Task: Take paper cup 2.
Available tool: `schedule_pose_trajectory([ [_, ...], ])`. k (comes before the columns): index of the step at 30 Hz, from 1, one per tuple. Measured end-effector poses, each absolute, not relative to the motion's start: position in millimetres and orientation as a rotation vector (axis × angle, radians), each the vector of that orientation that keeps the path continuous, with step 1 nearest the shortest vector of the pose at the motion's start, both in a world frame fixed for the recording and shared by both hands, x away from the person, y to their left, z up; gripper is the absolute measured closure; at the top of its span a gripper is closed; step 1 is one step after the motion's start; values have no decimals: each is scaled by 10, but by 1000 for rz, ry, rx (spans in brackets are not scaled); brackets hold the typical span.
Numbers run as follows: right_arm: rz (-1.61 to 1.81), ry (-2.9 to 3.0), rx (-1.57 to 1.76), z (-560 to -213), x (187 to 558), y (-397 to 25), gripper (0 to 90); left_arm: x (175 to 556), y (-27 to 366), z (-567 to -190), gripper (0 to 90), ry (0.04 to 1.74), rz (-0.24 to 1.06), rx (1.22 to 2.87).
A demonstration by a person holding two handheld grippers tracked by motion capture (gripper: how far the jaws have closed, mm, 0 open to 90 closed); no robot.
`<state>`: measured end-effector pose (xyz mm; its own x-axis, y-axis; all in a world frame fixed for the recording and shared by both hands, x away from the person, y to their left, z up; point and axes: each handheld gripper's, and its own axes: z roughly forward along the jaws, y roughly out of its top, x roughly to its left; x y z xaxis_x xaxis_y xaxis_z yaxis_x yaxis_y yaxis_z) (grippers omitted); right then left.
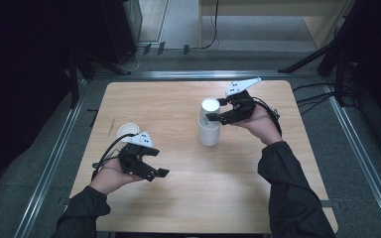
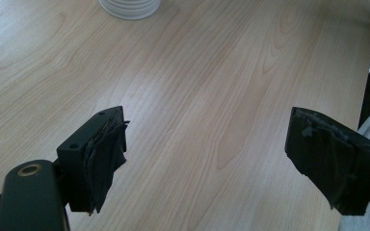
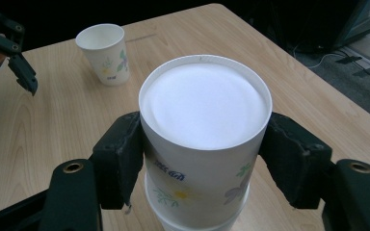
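Note:
A stack of upside-down white paper cups (image 1: 209, 131) stands mid-table. Its top cup (image 3: 204, 106) has a flower print and sits between the pads of my right gripper (image 3: 204, 159), which is shut on its sides. In the high view the right gripper (image 1: 216, 110) reaches the stack from the right. A single upright paper cup (image 1: 127, 131) stands at the left, also seen in the right gripper view (image 3: 103, 54). My left gripper (image 1: 158, 162) hovers just right of that cup, open, with bare wood between its jaws (image 2: 207, 159). The stack's base (image 2: 129, 7) shows ahead of it.
The wooden table (image 1: 188, 198) has metal rails along its left and right sides. Black stands and cables crowd the floor beyond the far and right edges. The person's dark sleeves come in from the near edge.

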<state>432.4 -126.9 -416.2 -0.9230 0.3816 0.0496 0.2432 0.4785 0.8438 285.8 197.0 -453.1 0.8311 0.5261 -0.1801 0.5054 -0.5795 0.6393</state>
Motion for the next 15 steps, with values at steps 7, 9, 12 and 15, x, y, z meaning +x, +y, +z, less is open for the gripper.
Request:
schedule_pose_trajectory([
  [7, 1441, 2554, 554, -4127, 4315, -1294, 346, 2856, 1963, -4528, 148, 744, 49, 2297],
  [9, 1448, 2553, 554, -4114, 4307, -1300, 346, 2856, 1962, -4526, 148, 744, 48, 2296],
  [12, 1465, 2543, 554, -4081, 4294, -1304, 347, 2855, 1958, -4529, 148, 742, 46, 2298],
  [15, 1480, 2531, 566, -4050, 4288, -1317, 349, 2854, 1957, -4528, 148, 741, 45, 2297],
])
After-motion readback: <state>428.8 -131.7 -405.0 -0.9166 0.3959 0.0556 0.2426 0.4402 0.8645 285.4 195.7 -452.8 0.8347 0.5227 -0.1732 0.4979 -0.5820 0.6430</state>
